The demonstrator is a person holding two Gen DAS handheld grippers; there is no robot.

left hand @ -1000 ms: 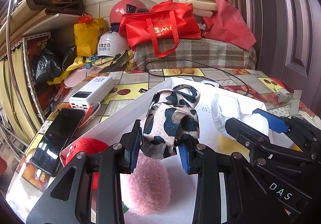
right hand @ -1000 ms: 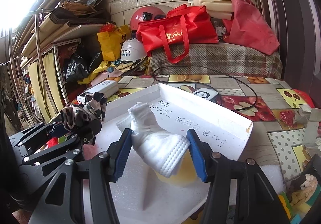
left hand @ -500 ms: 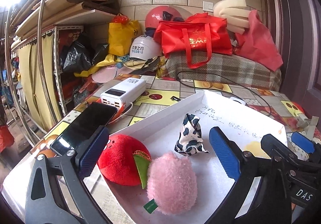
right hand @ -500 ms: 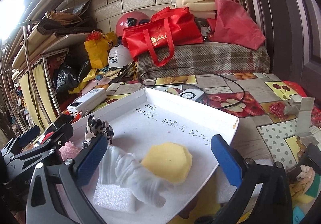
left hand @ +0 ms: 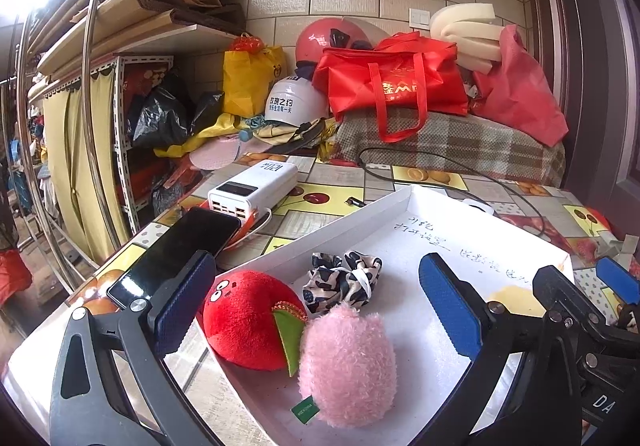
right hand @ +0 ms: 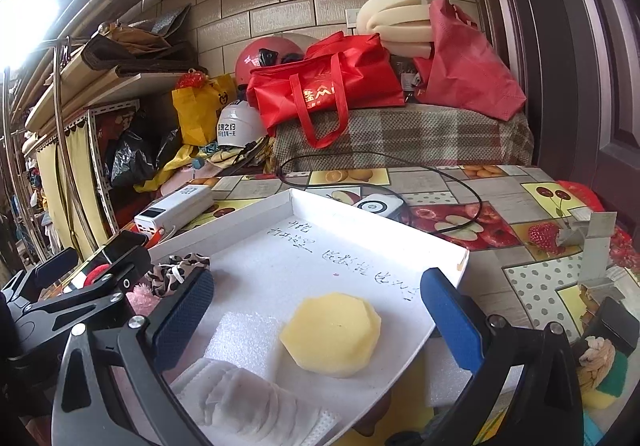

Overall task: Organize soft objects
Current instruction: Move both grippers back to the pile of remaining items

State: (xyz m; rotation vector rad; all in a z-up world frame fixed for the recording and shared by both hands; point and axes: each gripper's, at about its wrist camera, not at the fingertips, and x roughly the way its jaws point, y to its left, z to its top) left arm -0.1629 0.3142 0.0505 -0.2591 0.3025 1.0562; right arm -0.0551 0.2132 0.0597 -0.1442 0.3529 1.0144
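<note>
White tray (left hand: pixel 384 208) w/ phone (left hand: pixel 176 250) & power bank (left hand: pixel 256 188) just beside

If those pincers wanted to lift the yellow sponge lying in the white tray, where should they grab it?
Probably across its thick side walls, coming down from above and in front. The yellow sponge lies flat in the white tray as a low, many-sided disc, so two opposite flat faces give the pads something to press on. The right gripper is open, and the sponge lies between its fingers.

Light: bright daylight from the top left corner
Glare: white, washed-out patch up there
Shadows: soft and faint
Edges: bent round, dark corners
Sharpness: clear, no blur
</note>
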